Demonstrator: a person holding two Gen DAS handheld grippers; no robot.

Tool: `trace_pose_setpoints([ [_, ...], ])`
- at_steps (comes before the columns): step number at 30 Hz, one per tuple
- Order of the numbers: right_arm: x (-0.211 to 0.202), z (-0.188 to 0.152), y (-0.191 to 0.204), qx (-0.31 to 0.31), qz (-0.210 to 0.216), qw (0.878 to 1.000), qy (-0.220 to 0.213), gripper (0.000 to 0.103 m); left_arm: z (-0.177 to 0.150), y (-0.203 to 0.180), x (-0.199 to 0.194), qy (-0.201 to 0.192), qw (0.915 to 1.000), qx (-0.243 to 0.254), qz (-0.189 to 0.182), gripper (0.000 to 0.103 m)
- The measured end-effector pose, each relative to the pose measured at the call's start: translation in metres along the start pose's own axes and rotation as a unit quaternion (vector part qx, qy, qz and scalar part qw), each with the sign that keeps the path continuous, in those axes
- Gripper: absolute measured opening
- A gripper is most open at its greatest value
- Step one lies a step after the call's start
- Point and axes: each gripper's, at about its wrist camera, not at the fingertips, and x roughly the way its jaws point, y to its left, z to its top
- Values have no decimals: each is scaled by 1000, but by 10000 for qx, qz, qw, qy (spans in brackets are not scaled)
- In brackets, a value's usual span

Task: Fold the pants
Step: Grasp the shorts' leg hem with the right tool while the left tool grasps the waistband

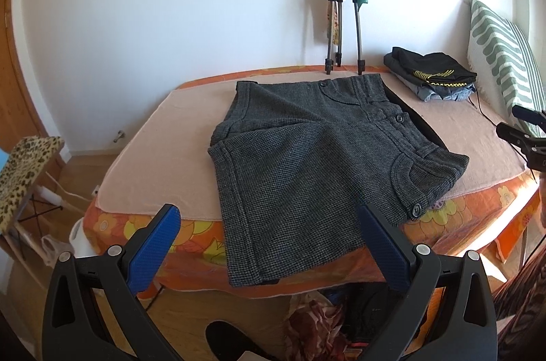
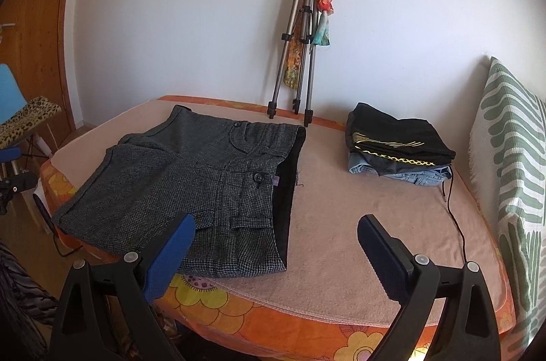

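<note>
A: Left gripper (image 1: pixel 269 245) was spread wide, holding nothing, at the bottom of the frame. The grey shorts (image 1: pixel 307 163) lay mid-frame on the pink blanket (image 1: pixel 143 163), one leg hanging over the near edge.

B: Right gripper (image 2: pixel 276 255) was wide open and empty too, low in its frame. Only that view showed the shorts' black lining (image 2: pixel 290 190); the left view caught clutter on the floor (image 1: pixel 314 323) at the bottom.

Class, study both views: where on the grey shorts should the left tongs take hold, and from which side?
Grip the grey shorts at the leg hem overhanging the bed's near edge, approaching from the front: probably easiest, since that edge hangs free.
</note>
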Motion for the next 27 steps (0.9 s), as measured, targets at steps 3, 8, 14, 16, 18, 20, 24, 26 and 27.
trace_pose_setpoints([
  [3,10,2,2,-311,255,9991,113,91,-9,3,8,65,9990,418,105,101],
  [8,33,4,15,-1010,765,9913,370,82,-24,5,20,373,9950,929,-13,82],
  [14,60,-10,44,-1908,1478,9664,889,63,-40,2,35,769,9878,1282,-439,66],
  [16,68,-17,53,-2118,1692,9565,1078,61,-45,-3,40,850,9840,1471,-535,65],
  [18,76,-24,60,-2299,1851,9475,1230,61,-49,-11,46,902,9795,1714,-547,65],
  [20,83,-32,66,-2474,1909,9403,1350,61,-53,-17,52,952,9742,1969,-557,65],
  [24,95,-42,73,-2707,1969,9289,1586,61,-59,-28,63,985,9639,2423,-497,65],
  [26,101,-46,75,-2842,1895,9255,1636,61,-63,-31,68,981,9591,2622,-416,65],
  [27,103,-48,76,-2882,1836,9251,1654,61,-65,-32,70,971,9568,2714,-374,65],
])
